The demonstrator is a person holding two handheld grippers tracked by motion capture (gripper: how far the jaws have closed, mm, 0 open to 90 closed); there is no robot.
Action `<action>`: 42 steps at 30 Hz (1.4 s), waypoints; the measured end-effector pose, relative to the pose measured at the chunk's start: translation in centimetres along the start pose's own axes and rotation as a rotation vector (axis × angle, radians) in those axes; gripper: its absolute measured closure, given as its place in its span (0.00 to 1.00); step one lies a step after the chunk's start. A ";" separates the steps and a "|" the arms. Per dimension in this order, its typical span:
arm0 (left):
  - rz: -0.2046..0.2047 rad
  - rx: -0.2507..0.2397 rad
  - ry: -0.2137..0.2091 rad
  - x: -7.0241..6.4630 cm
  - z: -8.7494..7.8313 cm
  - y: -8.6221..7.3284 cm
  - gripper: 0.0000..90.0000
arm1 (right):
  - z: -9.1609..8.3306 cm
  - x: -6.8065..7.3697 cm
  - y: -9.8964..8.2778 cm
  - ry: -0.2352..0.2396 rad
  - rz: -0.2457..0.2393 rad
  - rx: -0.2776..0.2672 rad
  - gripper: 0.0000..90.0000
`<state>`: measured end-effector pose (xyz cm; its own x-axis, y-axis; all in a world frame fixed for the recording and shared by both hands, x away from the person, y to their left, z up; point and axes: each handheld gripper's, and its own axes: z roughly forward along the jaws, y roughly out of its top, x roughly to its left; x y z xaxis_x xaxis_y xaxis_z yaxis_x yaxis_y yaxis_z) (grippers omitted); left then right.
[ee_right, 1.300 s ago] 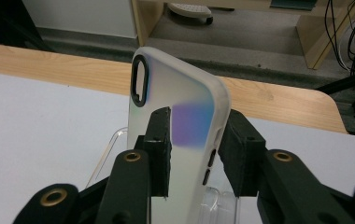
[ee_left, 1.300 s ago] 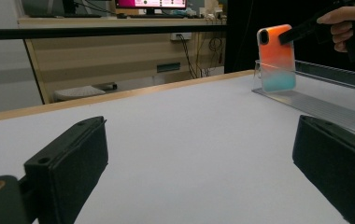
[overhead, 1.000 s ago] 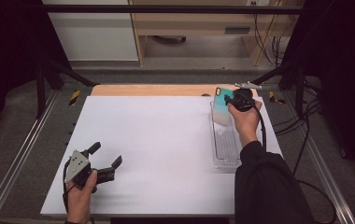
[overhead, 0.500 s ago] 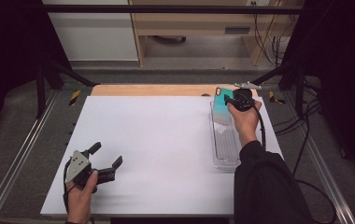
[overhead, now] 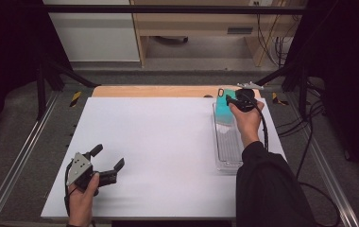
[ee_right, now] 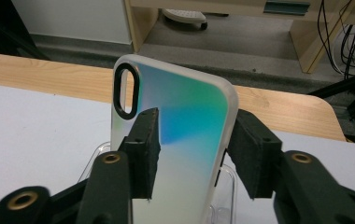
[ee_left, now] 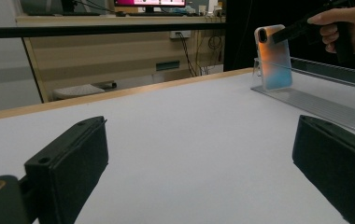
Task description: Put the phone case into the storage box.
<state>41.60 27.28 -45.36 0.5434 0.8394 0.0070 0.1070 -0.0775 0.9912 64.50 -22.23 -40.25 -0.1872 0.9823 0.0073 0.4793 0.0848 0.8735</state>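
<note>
An iridescent teal phone case [ee_right: 185, 116] stands upright at the far end of a clear slotted rack [overhead: 228, 146] on the right of the white table. My right gripper [ee_right: 194, 149] is at the case; its jaws have just been opening. The case stands between and just beyond the pads, which do not press on it. From above, the right gripper [overhead: 225, 97] hovers over the case [overhead: 224, 109]. My left gripper [overhead: 107, 157] rests open near the table's front left with nothing between its jaws. The left gripper view [ee_left: 199, 158] looks across the table to the case [ee_left: 273, 58].
A white board [overhead: 168, 142] covers the table, with a wooden strip [overhead: 158, 91] along its far edge. Metal rails and black frame struts run down both sides. Cables hang at the far right. A person's dark sleeve [overhead: 267, 189] enters at the bottom right.
</note>
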 end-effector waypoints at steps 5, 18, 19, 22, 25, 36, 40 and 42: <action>-0.001 -0.002 -0.001 0.0 0.0 0.0 0.04 | 0.1 -0.1 0.0 0.000 0.024 -0.007 0.46; 0.000 -0.003 0.000 0.0 0.0 0.0 0.04 | 0.1 -0.1 0.2 -0.016 0.017 -0.036 0.30; -0.001 -0.003 0.000 0.0 0.0 0.0 0.04 | 0.0 -0.1 0.2 -0.018 0.018 -0.036 0.29; 0.000 -0.003 0.000 0.0 0.0 0.0 0.04 | 0.0 -0.1 0.3 -0.023 0.017 -0.036 0.28; 0.000 -0.003 0.000 0.0 0.0 0.0 0.04 | -0.1 -0.2 0.3 -0.022 0.020 -0.036 0.27; -0.001 -0.005 0.000 0.0 0.0 0.1 0.04 | -0.2 0.1 0.3 -0.011 0.025 -0.031 0.23; 0.000 -0.005 0.001 0.0 -0.1 0.1 0.04 | -0.3 0.2 0.4 -0.012 0.021 -0.028 0.21; 0.001 -0.005 0.001 0.0 0.0 0.1 0.04 | -0.3 0.3 0.4 -0.012 0.024 -0.023 0.19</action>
<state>41.59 27.33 -45.28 0.5425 0.8400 0.0077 0.1026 -0.0754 0.9919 64.38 -21.96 -39.80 -0.1654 0.9860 0.0225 0.4639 0.0576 0.8840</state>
